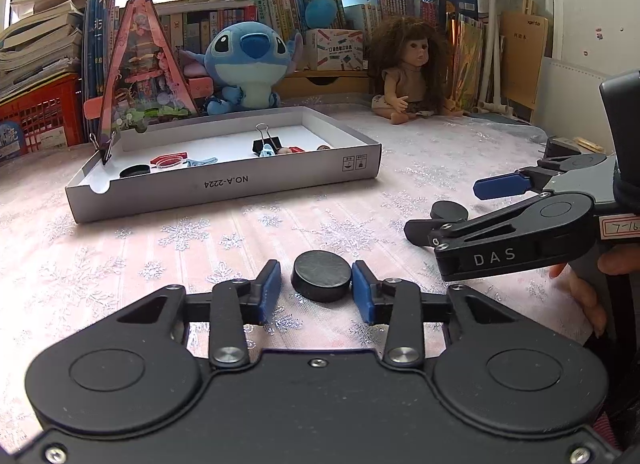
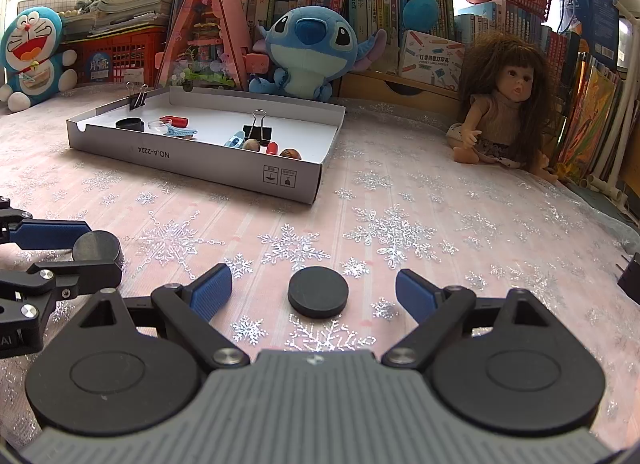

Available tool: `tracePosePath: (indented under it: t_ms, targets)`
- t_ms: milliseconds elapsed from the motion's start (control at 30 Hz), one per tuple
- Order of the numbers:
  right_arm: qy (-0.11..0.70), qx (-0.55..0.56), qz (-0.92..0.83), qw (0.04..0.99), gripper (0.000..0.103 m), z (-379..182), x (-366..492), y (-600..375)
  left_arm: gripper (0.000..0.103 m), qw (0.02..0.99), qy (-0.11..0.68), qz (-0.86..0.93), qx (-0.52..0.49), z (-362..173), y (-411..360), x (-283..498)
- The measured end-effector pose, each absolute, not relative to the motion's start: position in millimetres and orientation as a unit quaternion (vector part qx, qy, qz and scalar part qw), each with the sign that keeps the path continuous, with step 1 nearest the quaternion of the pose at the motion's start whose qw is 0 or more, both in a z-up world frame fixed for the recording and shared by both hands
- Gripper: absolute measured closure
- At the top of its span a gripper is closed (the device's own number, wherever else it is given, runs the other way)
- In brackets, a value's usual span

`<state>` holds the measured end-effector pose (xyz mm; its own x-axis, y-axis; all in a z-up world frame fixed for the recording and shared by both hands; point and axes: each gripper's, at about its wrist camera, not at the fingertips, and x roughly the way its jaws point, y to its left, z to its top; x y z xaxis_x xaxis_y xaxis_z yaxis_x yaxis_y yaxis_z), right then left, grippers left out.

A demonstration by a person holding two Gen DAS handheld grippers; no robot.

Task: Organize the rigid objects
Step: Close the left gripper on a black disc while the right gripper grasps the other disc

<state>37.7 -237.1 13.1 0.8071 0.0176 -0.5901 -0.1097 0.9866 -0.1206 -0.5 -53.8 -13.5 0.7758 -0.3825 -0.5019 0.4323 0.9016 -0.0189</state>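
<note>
Right wrist, Doraemon plush (image 2: 30, 54), left lacks

Left gripper (image 1: 316, 286) fingers narrowly parted, right gripper (image 2: 316, 290) fingers spread wide, both held low

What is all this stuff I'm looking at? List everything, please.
loose disc A: 1, black, on the tablecloth between the left gripper's fingers
loose disc B: 1, black, on the tablecloth between the right gripper's fingers
tray: 1, grey-white cardboard, behind the discs
binder clips: 2, black, one on the tray's far rim, one inside
tray disc: 1, black, inside the tray
Stitch plush: 1, blue, behind the tray
doll: 1, brown-haired, sitting at the right
Doraemon plush: 1, blue, far left
left gripper: 1, black with blue pads, open
right gripper: 1, black with blue pads, wide open
</note>
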Motion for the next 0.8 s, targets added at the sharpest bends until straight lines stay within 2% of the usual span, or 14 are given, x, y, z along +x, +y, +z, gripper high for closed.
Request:
tracePosePath:
  t_ms: [400, 500, 600, 700, 767, 800]
  targets:
    - [0.285, -0.046, 0.032, 0.957, 0.009, 19, 27, -246, 0.072, 0.943, 0.262, -0.203, 0.029, -8, -42, 2]
    - [0.292, -0.033, 0.033, 0.955, 0.012, 19, 25, -250, 0.072, 0.945, 0.262, -0.196, 0.023, -7, -38, 5]
    - [0.299, -0.025, 0.028, 0.953, 0.02, 19, 29, -252, 0.072, 0.946, 0.262, -0.188, 0.02, -5, -35, 9]
    - [0.315, -0.008, 0.034, 0.948, 0.033, 18, 34, -254, 0.072, 0.947, 0.263, -0.181, 0.016, -4, -32, 11]
    - [0.322, -0.011, 0.038, 0.946, 0.05, 17, 36, -251, 0.072, 0.948, 0.264, -0.176, 0.014, -4, -31, 12]
    - [0.321, -0.016, 0.039, 0.946, 0.053, 17, 35, -249, 0.072, 0.949, 0.264, -0.174, 0.013, -3, -30, 12]
